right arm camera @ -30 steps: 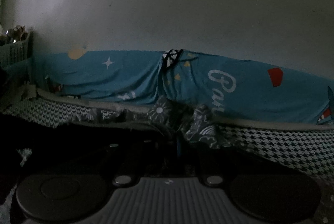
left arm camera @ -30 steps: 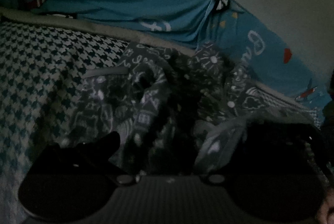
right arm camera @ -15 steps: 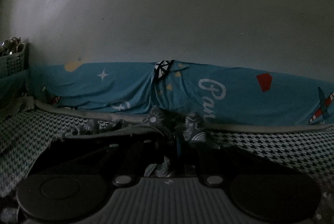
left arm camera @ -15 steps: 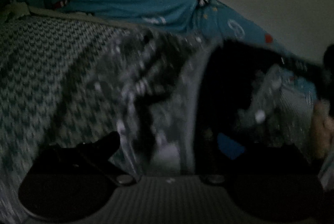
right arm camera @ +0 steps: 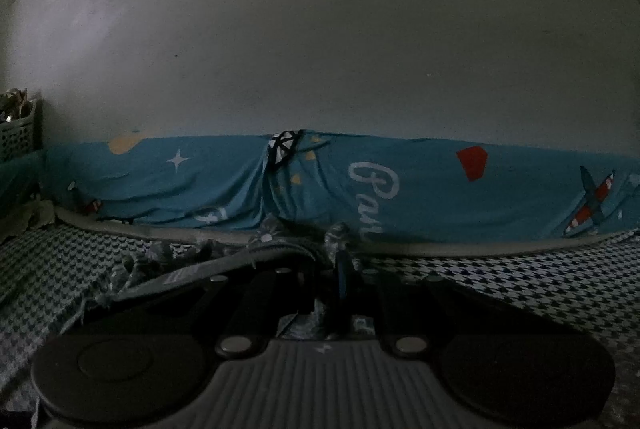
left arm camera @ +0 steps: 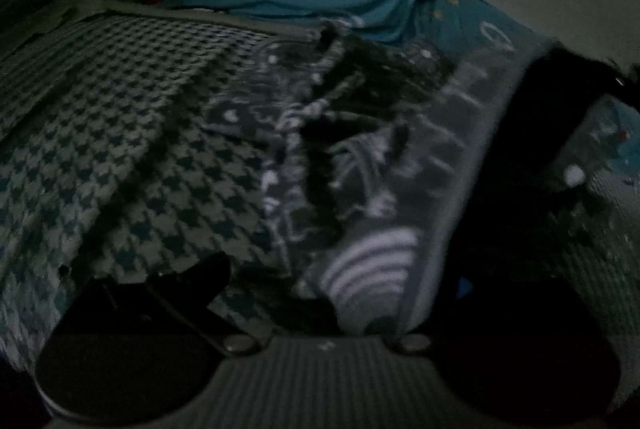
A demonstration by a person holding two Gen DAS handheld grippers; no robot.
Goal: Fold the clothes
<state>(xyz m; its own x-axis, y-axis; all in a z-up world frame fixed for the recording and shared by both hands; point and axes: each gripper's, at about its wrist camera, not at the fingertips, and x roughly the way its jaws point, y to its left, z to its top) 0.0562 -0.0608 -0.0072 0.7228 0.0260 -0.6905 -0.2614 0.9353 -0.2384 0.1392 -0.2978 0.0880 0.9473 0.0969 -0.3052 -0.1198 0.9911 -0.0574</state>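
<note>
One patterned garment (left arm camera: 360, 165) lies on the houndstooth bed (left arm camera: 132, 133); the left gripper (left arm camera: 320, 293), grip unclear, has swung across it, while the right gripper (right arm camera: 340, 293), clenched on its fabric, has lifted slightly, starting a fold

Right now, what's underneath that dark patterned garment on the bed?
The patterned garment lies on a houndstooth bedcover, which shows all around it. Behind it, blue printed fabric runs along the wall. Whatever sits directly beneath the garment's crumpled middle is covered.
</note>
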